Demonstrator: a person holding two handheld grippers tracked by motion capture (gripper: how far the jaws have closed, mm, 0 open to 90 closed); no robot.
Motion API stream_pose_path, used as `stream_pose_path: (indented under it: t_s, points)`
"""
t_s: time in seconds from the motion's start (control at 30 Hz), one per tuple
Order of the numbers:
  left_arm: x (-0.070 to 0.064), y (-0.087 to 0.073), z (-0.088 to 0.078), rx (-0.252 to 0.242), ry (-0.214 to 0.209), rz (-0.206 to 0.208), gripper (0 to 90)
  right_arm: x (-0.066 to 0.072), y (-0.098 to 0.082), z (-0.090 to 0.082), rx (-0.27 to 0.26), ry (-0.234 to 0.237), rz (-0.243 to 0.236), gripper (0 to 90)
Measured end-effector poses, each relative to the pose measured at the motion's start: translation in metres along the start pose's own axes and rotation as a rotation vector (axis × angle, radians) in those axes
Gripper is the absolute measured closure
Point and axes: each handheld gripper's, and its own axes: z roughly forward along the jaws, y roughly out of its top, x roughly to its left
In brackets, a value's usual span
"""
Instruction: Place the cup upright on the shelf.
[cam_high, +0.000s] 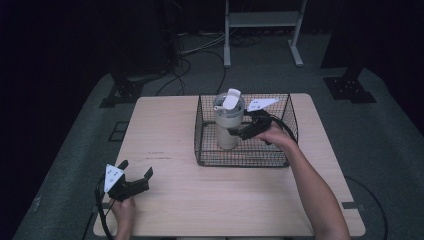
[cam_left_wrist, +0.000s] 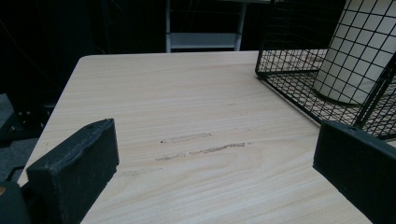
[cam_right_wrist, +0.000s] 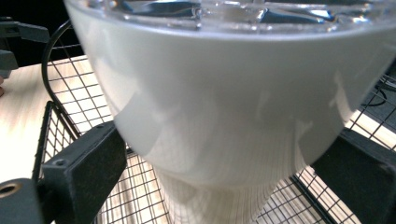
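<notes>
High view. Wire basket (cam_high: 210, 152) at the far middle of the surface (cam_high: 200, 200); a cream cup (cam_high: 227, 127) with a clear lid stands upright inside it. Right hand-held gripper (cam_high: 241, 133) reaches into the basket, its jaws at the cup's side, below the lid. Left hand-held gripper (cam_high: 136, 171) rests low on the near left of the surface, jaws spread, nothing between them, well apart from the basket.

Left gripper view. Bare wood ahead of the spread jaws; basket and cup ahead and to the right.

Right gripper view. Cup (cam_right_wrist: 224, 116) sits between the jaws, one on each side of its wide upper body; whether the pads already press cannot be told.

Step in hand, as judged: gripping the cup to lift it out. Advice: close evenly on the wide part just under the lid, keep the cup upright, rise straight until its base passes the basket rim.
</notes>
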Motion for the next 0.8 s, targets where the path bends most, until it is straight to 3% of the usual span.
stream_pose_path:
  t_s: [0.4,0.8]
  points:
    - [0.0,0.0,0.0,0.0,0.0,0.001,0.0,0.006,-0.002,-0.013,-0.019,-0.017,0.013,3.7]
    - [0.0,0.0,0.0,-0.001,-0.003,0.003,0.0,0.011,0.003,-0.028,0.022,-0.044,0.03,3.7]
